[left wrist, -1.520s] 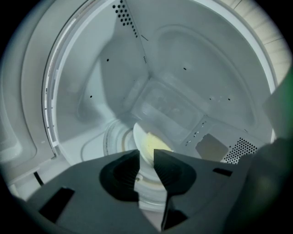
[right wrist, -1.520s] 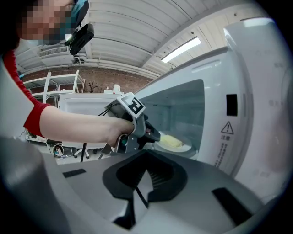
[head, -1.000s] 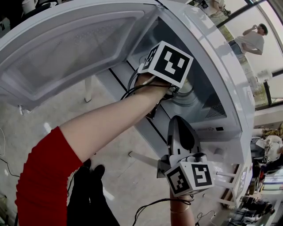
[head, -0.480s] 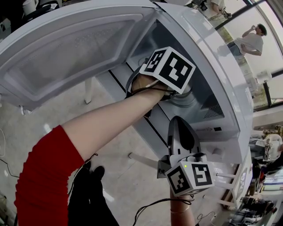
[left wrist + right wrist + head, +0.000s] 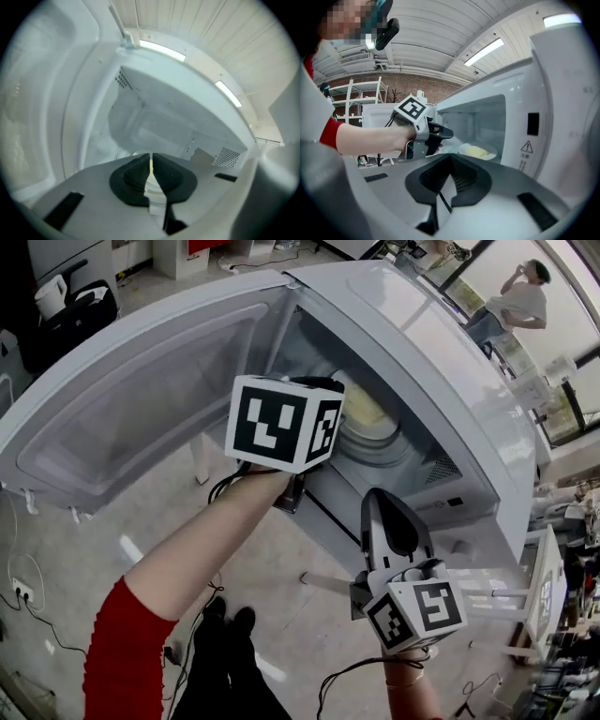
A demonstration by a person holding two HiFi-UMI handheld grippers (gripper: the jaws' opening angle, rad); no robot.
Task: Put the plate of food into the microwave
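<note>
A white plate [image 5: 367, 439] with yellow food sits inside the open microwave [image 5: 427, 343] and also shows in the right gripper view [image 5: 478, 151]. My left gripper [image 5: 446, 133] hangs just outside the cavity mouth, a short way from the plate. Its marker cube [image 5: 281, 423] hides its jaws in the head view. Those jaws [image 5: 150, 161] are closing, with only a thin slit between the pads and nothing in it. My right gripper [image 5: 377, 501] waits below the microwave's front, jaws together and empty [image 5: 451, 161].
The microwave door [image 5: 141, 399] swings wide open to the left. The control panel [image 5: 532, 126] stands right of the cavity. Cables trail on the floor [image 5: 37, 587]. A person [image 5: 514, 301] stands far behind the microwave, and shelving [image 5: 553, 615] is at the right.
My left gripper has drawn back out of the microwave cavity to the left. The plate stays inside and now shows uncovered. My right gripper has barely moved.
</note>
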